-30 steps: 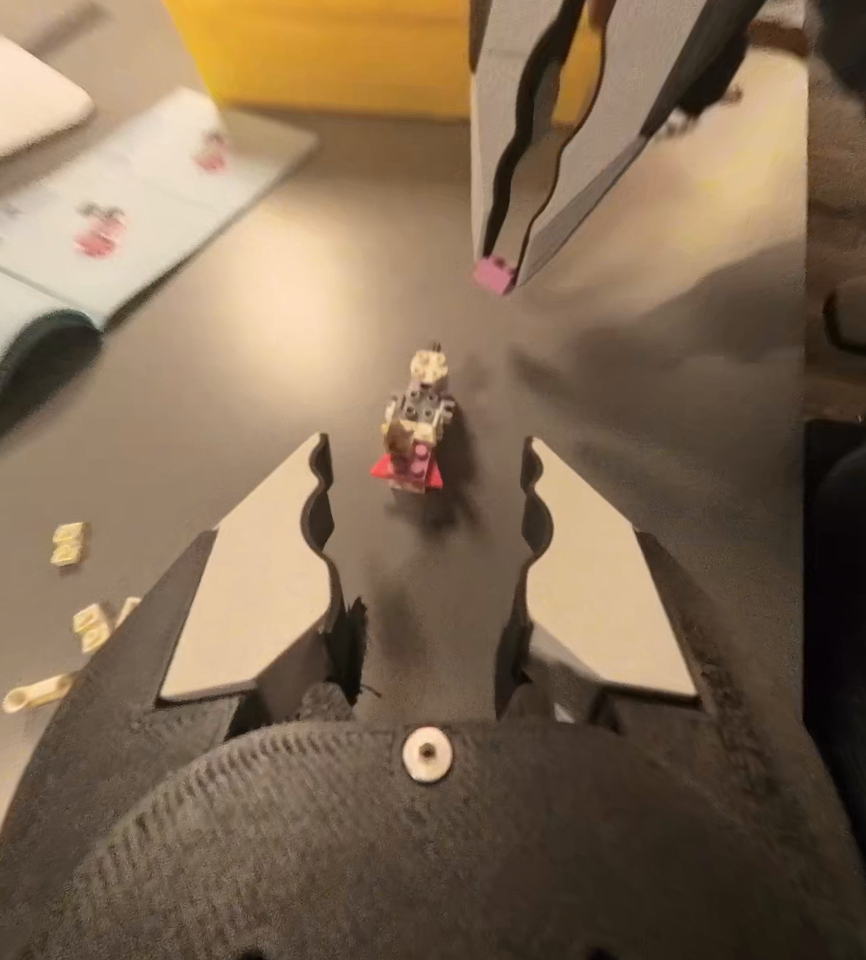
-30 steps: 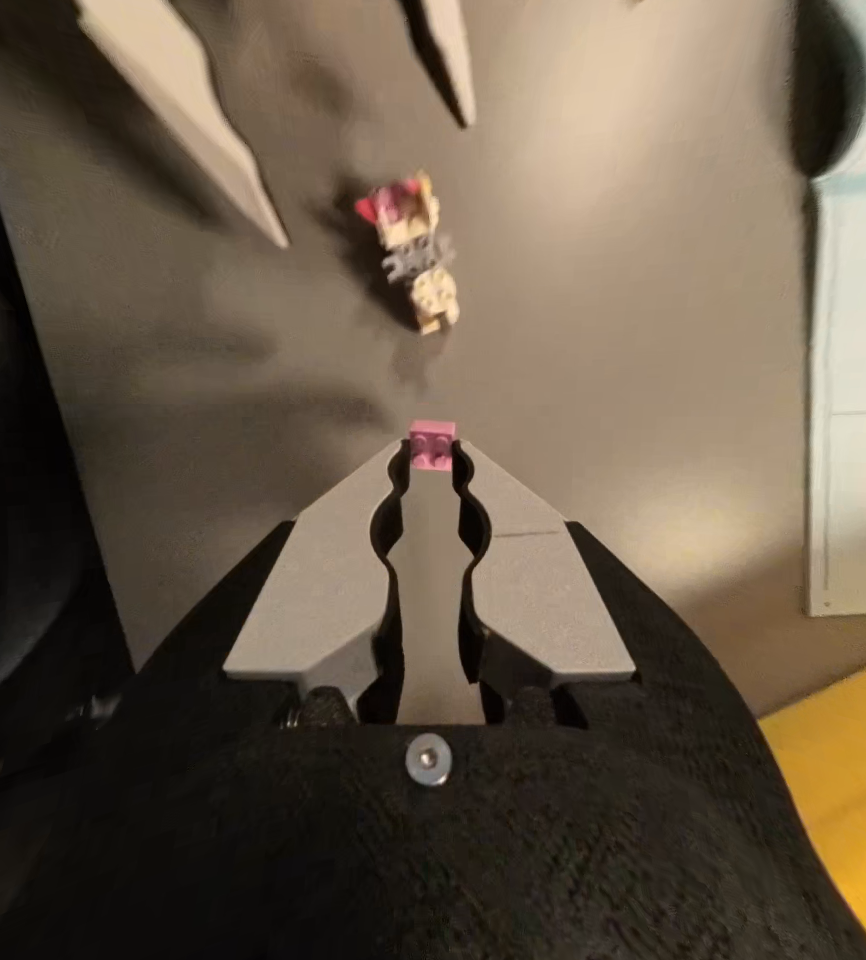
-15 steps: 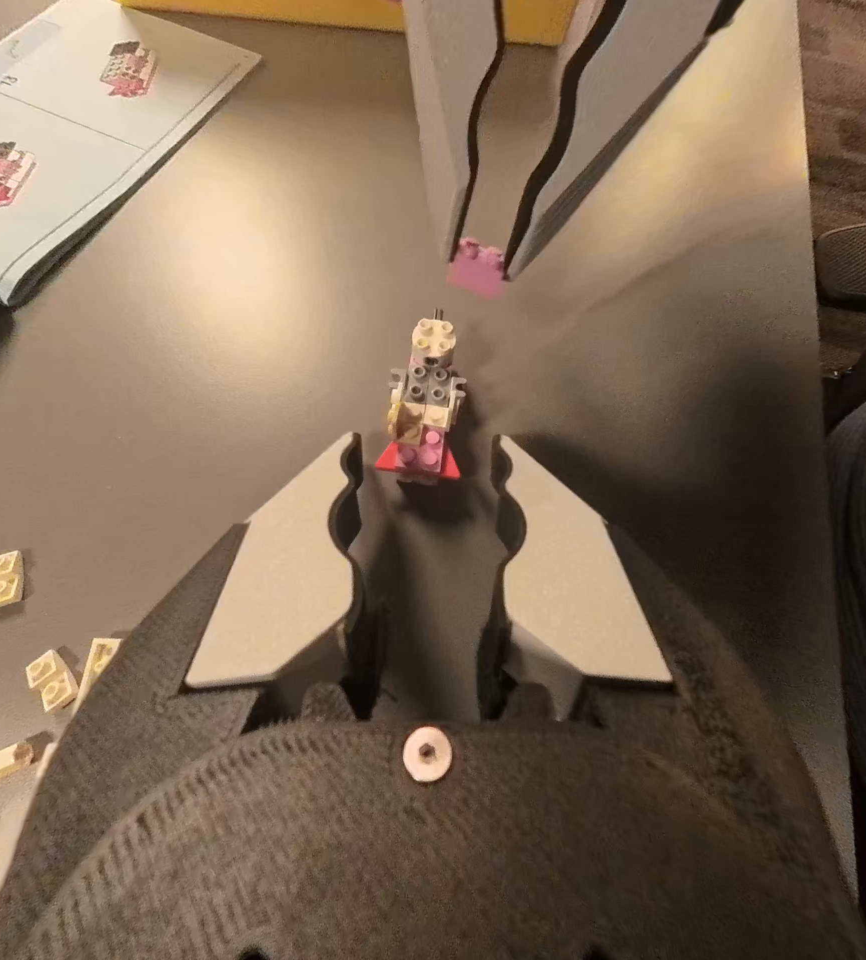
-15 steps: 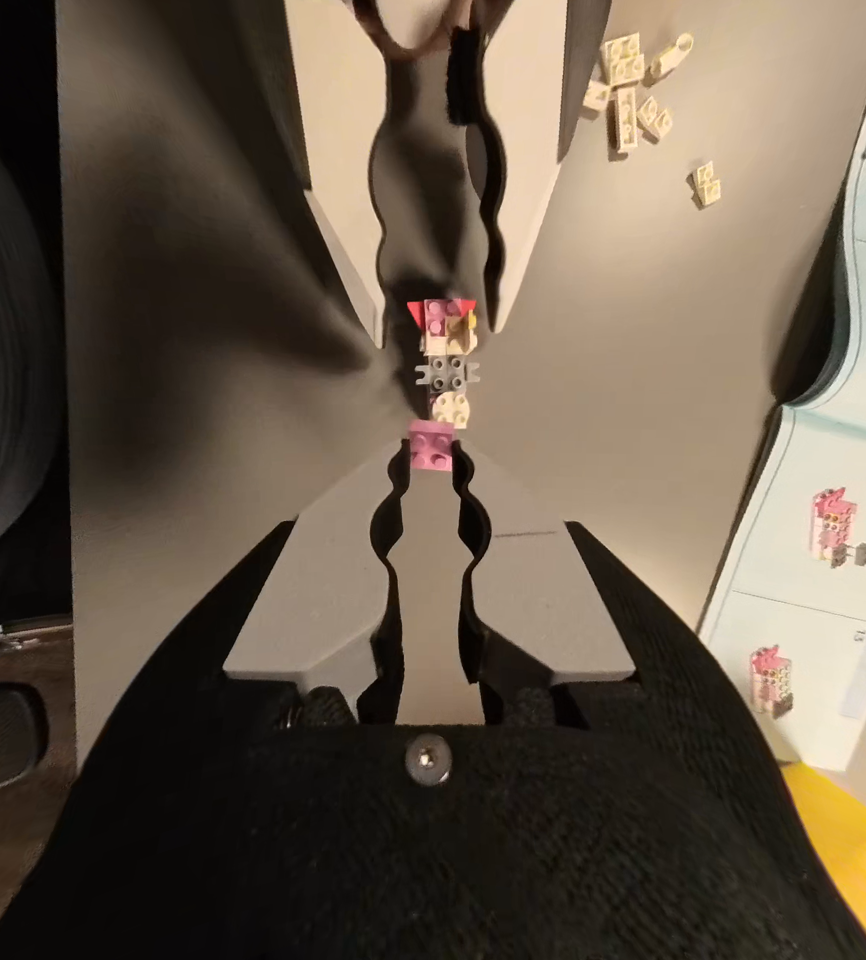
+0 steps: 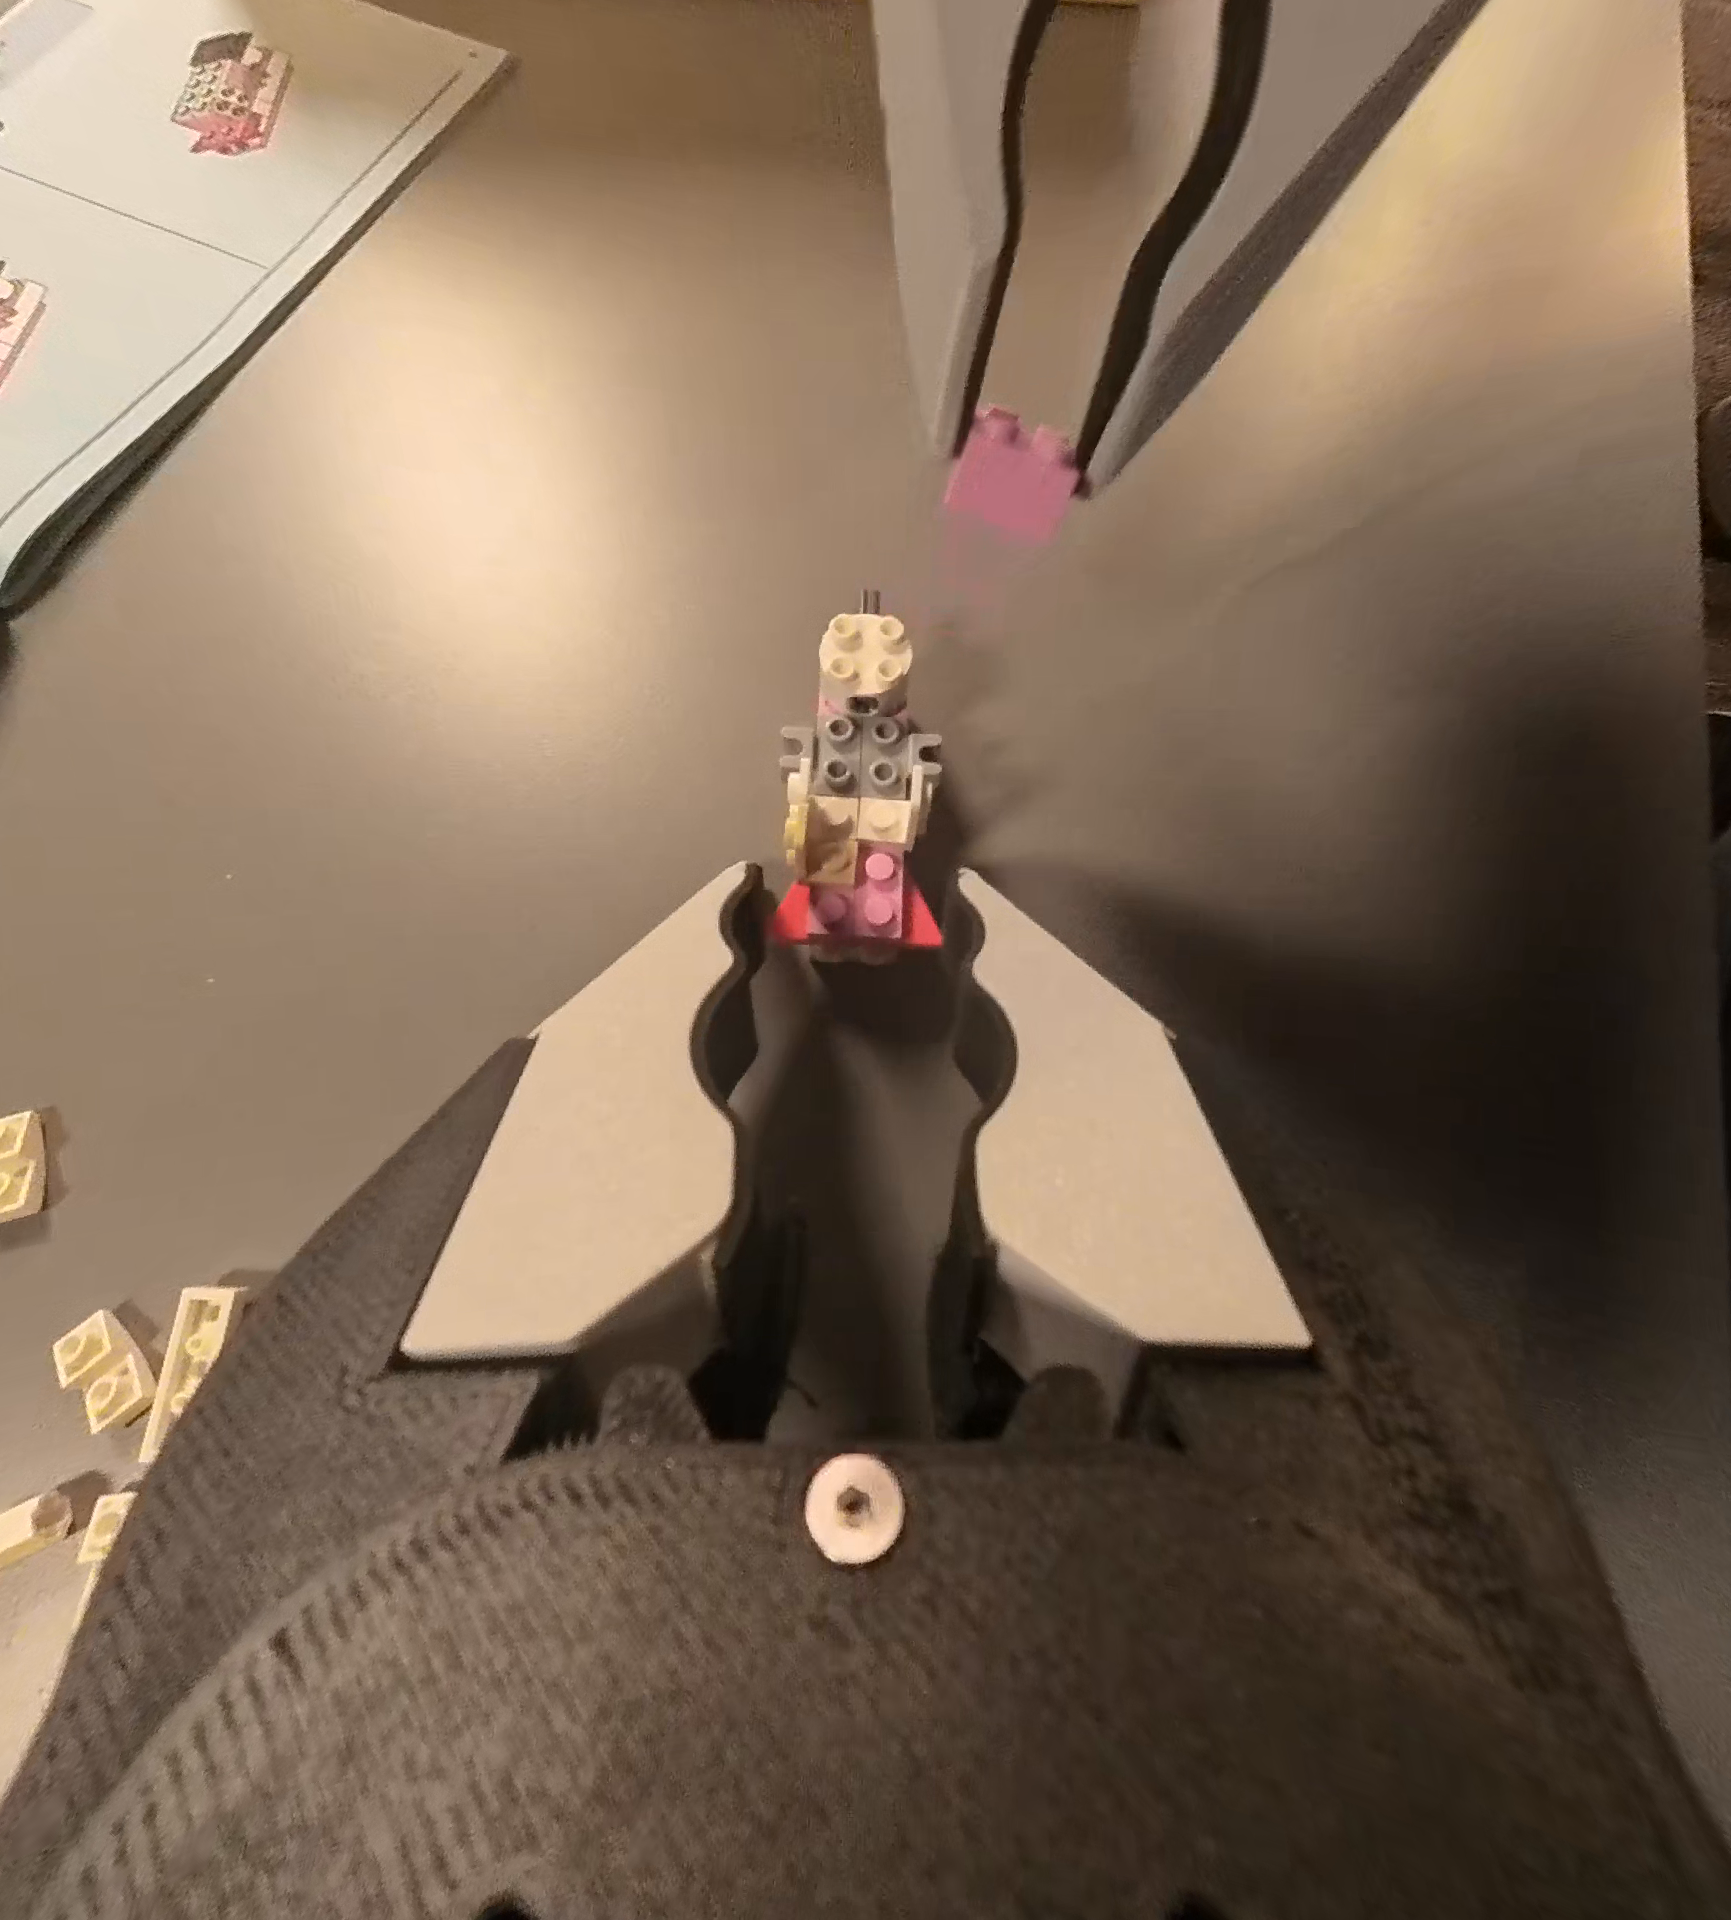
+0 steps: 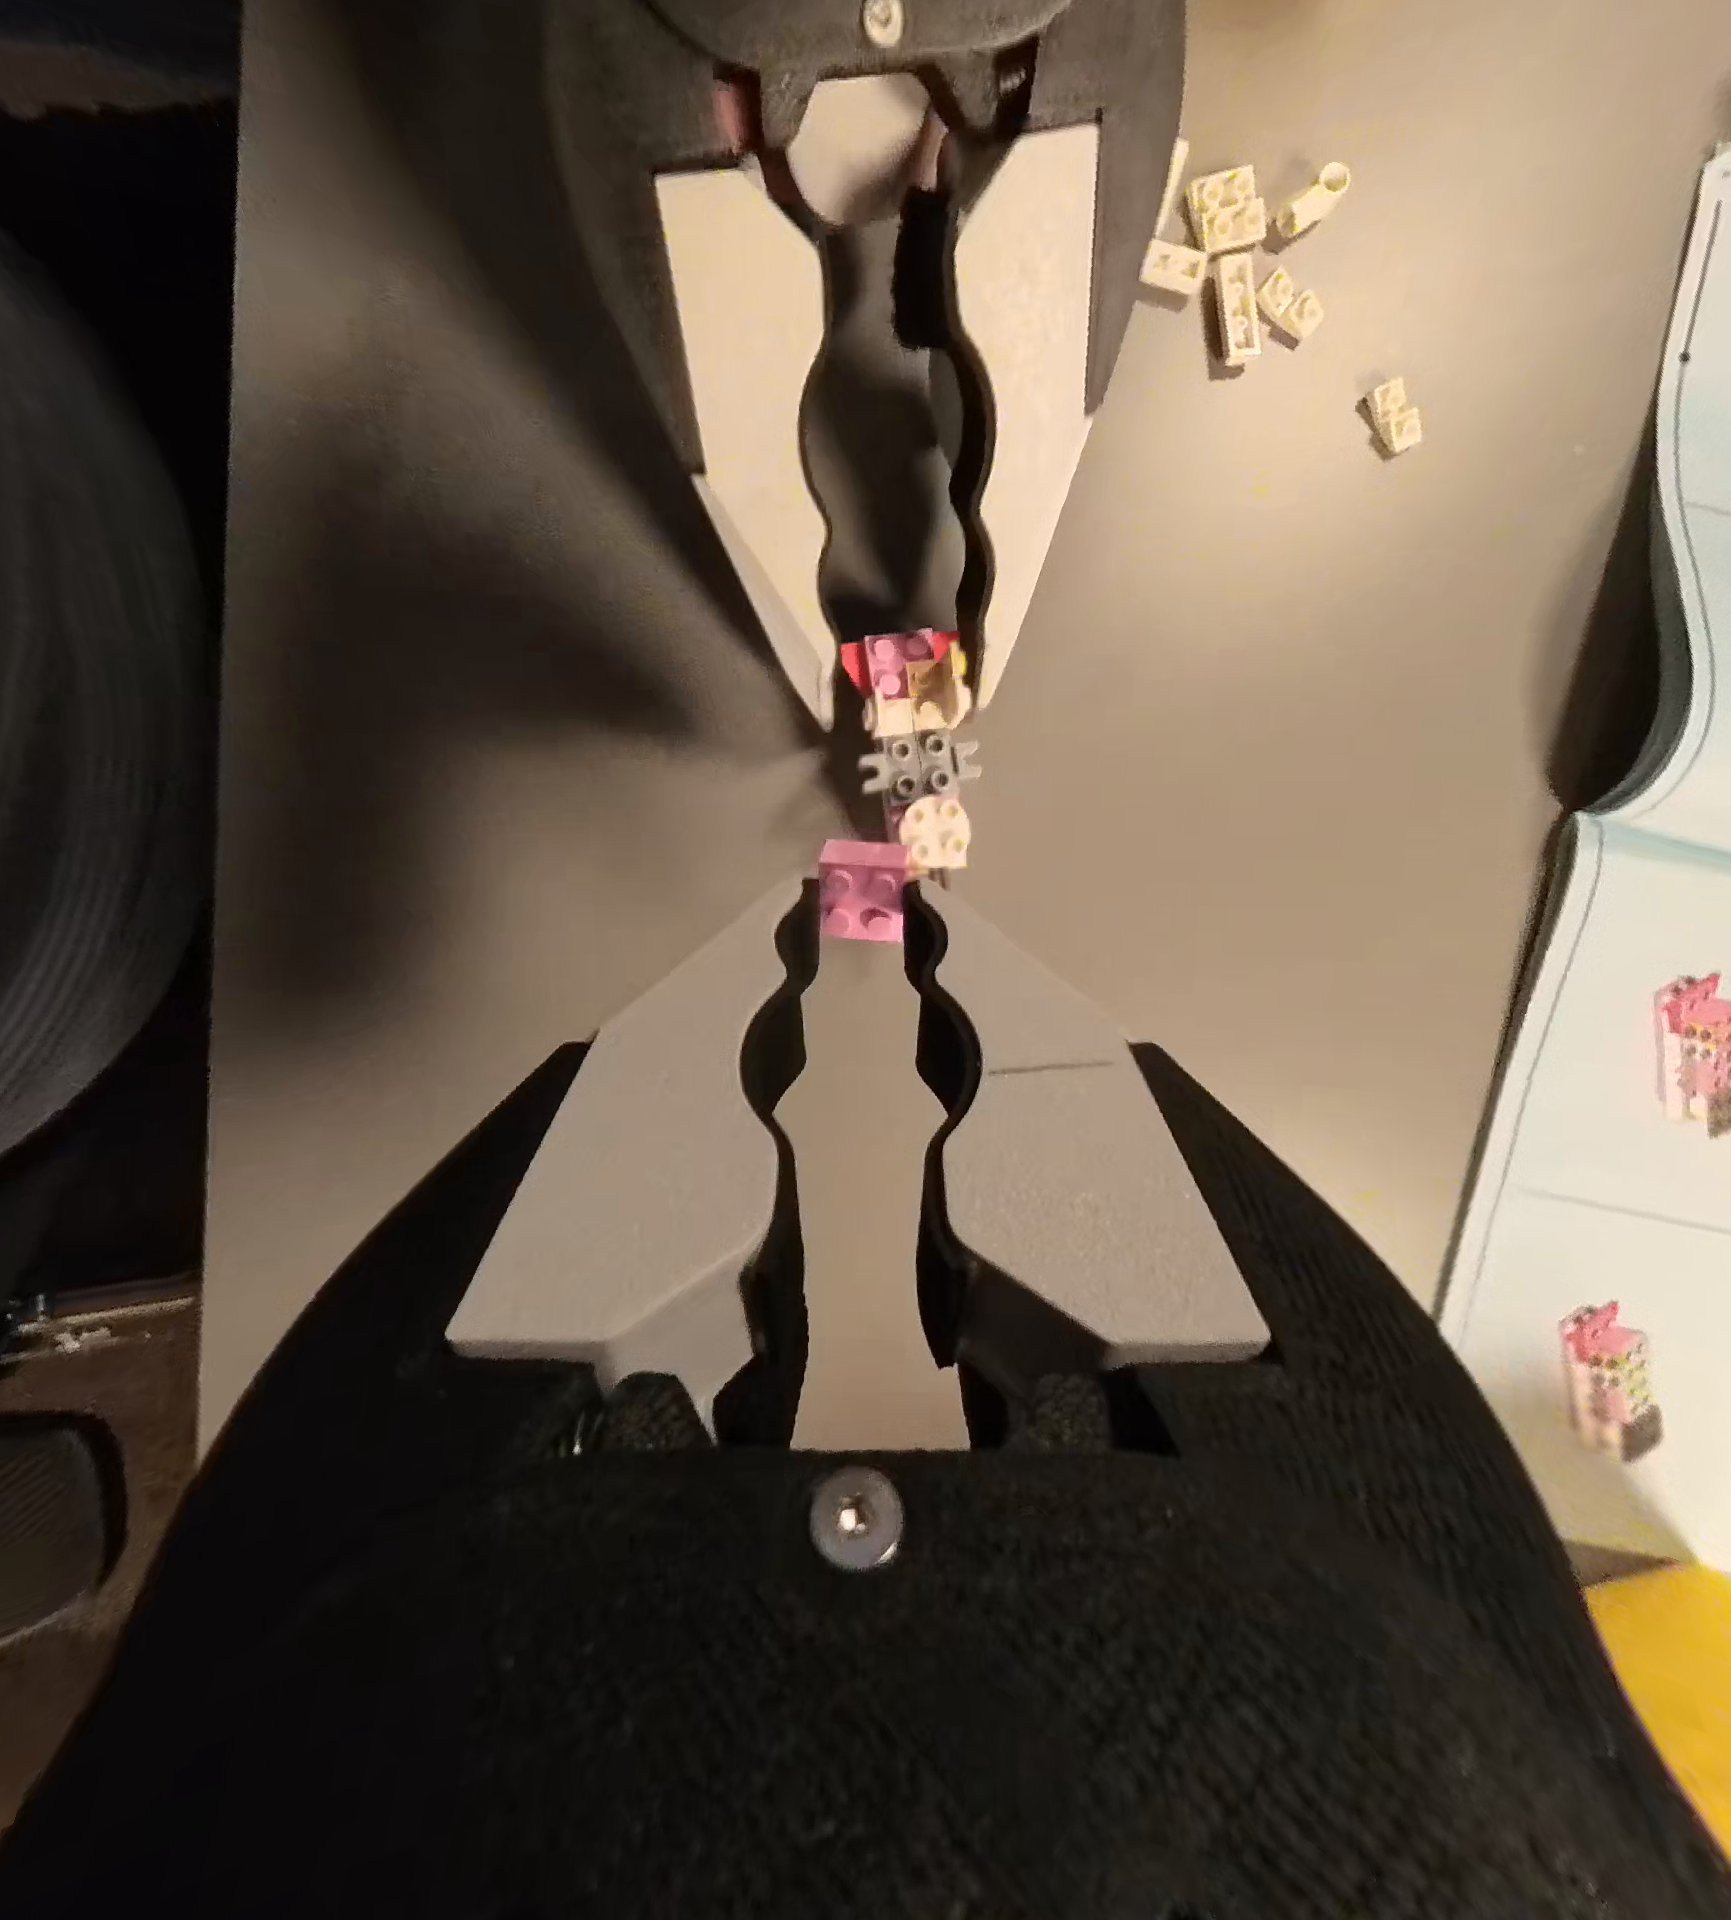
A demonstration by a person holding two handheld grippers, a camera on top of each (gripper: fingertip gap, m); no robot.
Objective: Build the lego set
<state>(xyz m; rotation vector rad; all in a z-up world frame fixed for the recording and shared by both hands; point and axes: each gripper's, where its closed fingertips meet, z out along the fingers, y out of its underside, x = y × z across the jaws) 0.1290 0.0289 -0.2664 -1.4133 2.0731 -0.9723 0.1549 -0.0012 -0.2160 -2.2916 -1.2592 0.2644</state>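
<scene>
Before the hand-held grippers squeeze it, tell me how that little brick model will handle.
The brick model is likely light and rigid. It is a narrow stack of small pieces, so a sideways push may tip it. The clip-like parts sticking out each side and round top piece could pop off under pressure.

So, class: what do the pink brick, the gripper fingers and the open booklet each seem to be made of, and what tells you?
Pink brick: likely moulded plastic, smooth with a soft sheen; crisp round studs.
Right gripper fingers: probably printed plastic; matt grey, faintly grainy, wavy inner edges lined with something black, perhaps rubber.
Booklet: paper, semi-gloss; thin stacked page edges, printed pictures.
</scene>
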